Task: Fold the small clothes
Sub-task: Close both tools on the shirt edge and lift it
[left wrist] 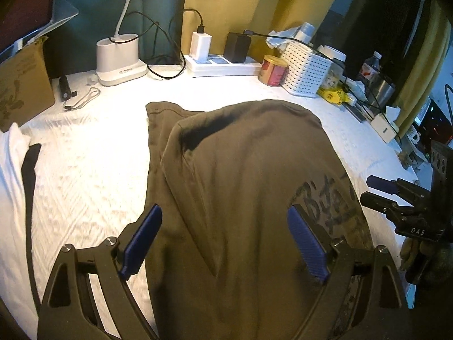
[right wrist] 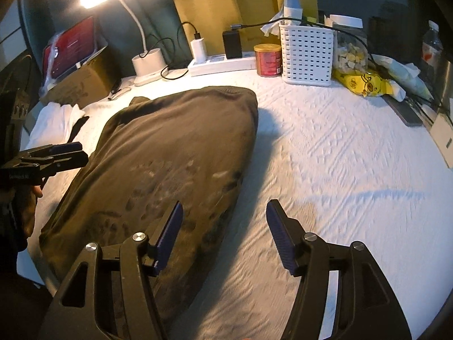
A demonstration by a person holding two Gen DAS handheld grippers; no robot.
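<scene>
An olive-brown T-shirt (left wrist: 240, 155) (right wrist: 175, 141) with dark print lies folded lengthwise on the white textured bed cover (left wrist: 85, 175) (right wrist: 339, 155). My left gripper (left wrist: 225, 209) hovers over the shirt's near end, open, its blue pads (left wrist: 144, 240) wide apart with the cloth lying below them, not pinched. My right gripper (right wrist: 225, 204) is open too, straddling the shirt's right edge, its left pad (right wrist: 170, 235) above the fabric and the other above bare cover. Each gripper shows in the other's view, right gripper (left wrist: 379, 189) and left gripper (right wrist: 76, 153), on opposite sides of the shirt.
A white garment with a black strip (left wrist: 17, 153) (right wrist: 53, 119) lies at the left. Along the back stand a cardboard box (left wrist: 22, 85), a lamp base (left wrist: 119, 56), a power strip (left wrist: 223, 66), a red can (right wrist: 267, 59), a white basket (right wrist: 307, 53) and a yellow snack bag (right wrist: 365, 85).
</scene>
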